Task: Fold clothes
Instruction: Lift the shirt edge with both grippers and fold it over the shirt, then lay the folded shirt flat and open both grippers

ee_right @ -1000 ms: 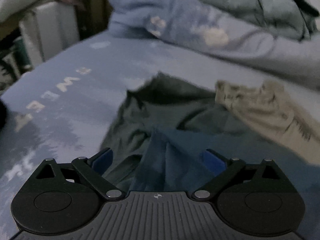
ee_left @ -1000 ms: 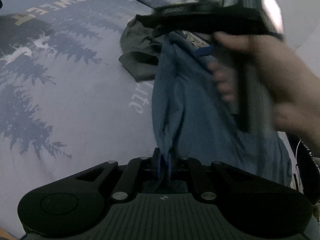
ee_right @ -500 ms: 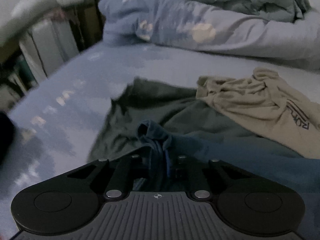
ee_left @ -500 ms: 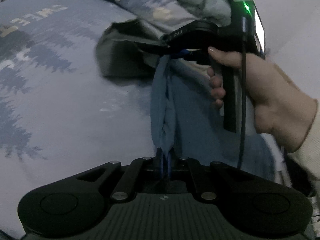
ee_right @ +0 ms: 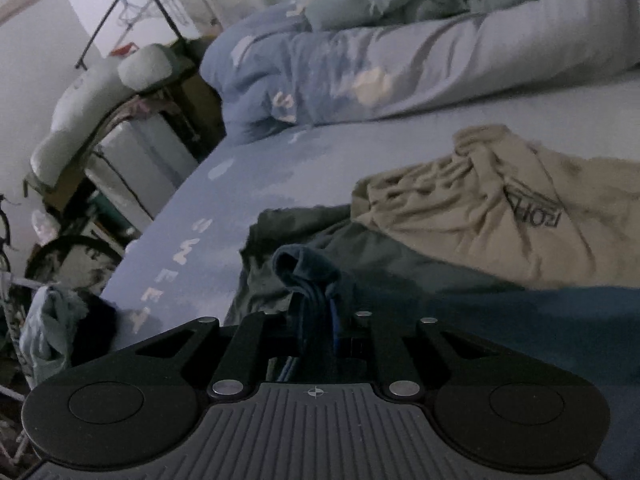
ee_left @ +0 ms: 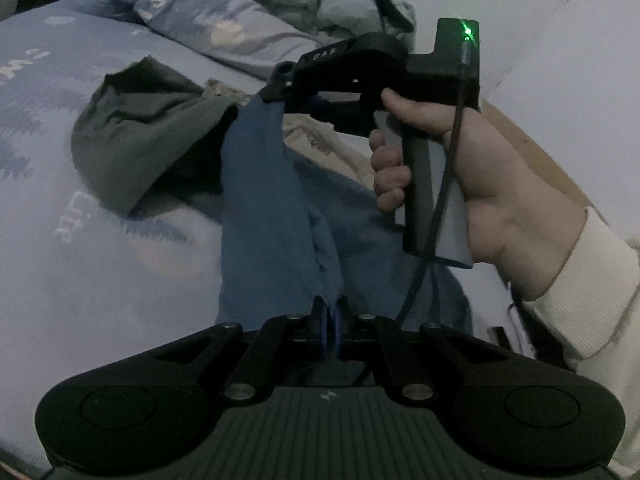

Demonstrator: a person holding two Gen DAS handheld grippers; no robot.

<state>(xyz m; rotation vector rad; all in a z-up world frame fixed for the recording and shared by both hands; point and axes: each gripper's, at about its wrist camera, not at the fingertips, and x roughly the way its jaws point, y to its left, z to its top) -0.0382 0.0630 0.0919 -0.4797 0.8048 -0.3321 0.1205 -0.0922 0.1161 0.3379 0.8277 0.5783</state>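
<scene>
A blue garment (ee_left: 280,216) hangs stretched between both grippers above the bed. My left gripper (ee_left: 329,320) is shut on its near edge. In the left wrist view a hand holds my right gripper (ee_left: 280,96), shut on the garment's far end. In the right wrist view the right gripper (ee_right: 320,320) pinches a bunched fold of the blue garment (ee_right: 308,272), and the rest of the cloth trails off to the right. A dark green garment (ee_right: 360,248) and a beige shirt (ee_right: 500,208) lie crumpled on the bed beyond.
The bed sheet (ee_left: 80,240) is pale blue with tree prints and lettering. A rolled duvet (ee_right: 400,64) lies along the far side. Furniture, a clothes rack (ee_right: 132,4) and clutter stand past the bed's left edge (ee_right: 160,216). A white wall (ee_left: 560,40) rises to the right.
The right gripper closed on the blue garment's fold. Both grippers then rose and pulled back, lifting and stretching the blue cloth off the dark green garment.
</scene>
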